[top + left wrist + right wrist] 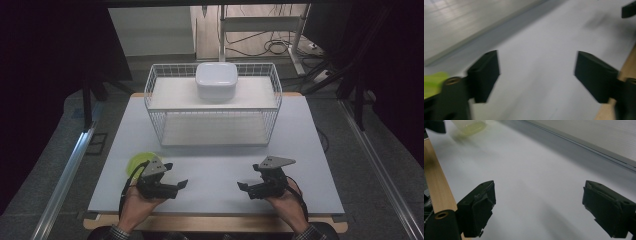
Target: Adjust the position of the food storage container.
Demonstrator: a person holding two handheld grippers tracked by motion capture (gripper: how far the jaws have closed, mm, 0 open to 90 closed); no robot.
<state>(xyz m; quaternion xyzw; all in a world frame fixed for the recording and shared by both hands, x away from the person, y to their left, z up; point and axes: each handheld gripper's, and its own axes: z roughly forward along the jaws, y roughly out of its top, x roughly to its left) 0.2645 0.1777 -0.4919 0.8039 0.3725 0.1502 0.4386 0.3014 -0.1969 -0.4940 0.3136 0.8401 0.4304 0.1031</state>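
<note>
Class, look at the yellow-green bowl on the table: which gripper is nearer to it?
Left. The left gripper sits just beside the yellow-green bowl; the right gripper is well across the table.

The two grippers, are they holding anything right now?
No. The left gripper and right gripper both have open jaws over the bare white table.

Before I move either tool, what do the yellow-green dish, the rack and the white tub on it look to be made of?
Yellow-green dish: likely translucent plastic; in the right gripper view light passes through its wall. Rack: thin wire grid, white-coated, probably metal, with flat white shelf panels. White tub: smooth, opaque, rounded corners and a soft sheen, so plastic or glazed ceramic; I cannot tell which.
</note>
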